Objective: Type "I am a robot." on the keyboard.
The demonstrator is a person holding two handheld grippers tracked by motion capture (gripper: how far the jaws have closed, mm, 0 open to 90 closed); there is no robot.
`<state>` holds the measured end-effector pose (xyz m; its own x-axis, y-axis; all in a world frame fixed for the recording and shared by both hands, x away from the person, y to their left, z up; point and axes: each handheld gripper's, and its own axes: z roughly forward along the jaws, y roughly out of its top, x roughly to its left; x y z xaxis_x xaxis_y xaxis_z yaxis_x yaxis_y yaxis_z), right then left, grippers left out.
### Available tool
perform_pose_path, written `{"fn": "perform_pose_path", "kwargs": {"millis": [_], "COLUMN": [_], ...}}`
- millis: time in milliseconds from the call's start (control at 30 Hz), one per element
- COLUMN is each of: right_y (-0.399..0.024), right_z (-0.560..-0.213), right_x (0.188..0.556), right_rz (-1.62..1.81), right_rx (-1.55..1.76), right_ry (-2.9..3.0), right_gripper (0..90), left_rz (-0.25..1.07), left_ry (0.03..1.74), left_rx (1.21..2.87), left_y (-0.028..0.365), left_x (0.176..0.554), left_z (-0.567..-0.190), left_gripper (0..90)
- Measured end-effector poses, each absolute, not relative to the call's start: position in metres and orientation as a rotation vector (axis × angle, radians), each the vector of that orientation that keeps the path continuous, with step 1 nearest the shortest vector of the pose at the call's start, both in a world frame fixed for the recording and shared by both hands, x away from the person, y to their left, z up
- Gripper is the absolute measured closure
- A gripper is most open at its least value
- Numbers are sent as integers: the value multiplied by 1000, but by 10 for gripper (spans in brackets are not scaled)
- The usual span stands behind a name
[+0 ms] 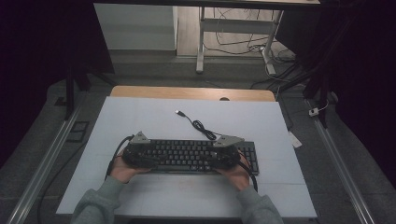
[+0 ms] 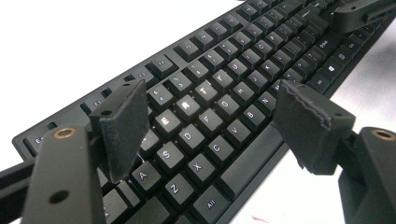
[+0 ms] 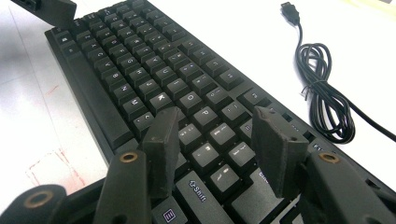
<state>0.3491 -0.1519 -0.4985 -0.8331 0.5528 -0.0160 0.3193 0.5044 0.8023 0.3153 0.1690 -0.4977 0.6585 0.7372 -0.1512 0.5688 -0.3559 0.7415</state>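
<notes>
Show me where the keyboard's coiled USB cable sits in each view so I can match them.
High view: USB cable lies on the white table beyond the keyboard, centre.
Left gripper view: not in it.
Right gripper view: cable at the right edge, plug at top.
Shared landmark: the black keyboard.

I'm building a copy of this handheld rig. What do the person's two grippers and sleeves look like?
Both the left gripper and the right gripper are black, each topped by a grey three-cornered plate and trailing a black cable. Their jaws carry flat black foam-like pads on arms with brass-coloured rivets. The sleeves are grey-green.
</notes>
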Motion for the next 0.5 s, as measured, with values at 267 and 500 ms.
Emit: {"fn": "perform_pose_path", "kwargs": {"millis": [267, 500], "right_y": [-151, -148], "right_z": [-497, -494], "right_x": [349, 350], "right_rz": [1245, 1260], "right_rx": [732, 738], "right_ry": [2475, 2470], "right_gripper": [519, 522], "left_rz": [263, 260], "left_ry": [1013, 1021], "left_rx": [2065, 2067], "left_y": [169, 168], "left_x": [316, 316], "left_z": [-498, -498], "left_gripper": [255, 234]}}
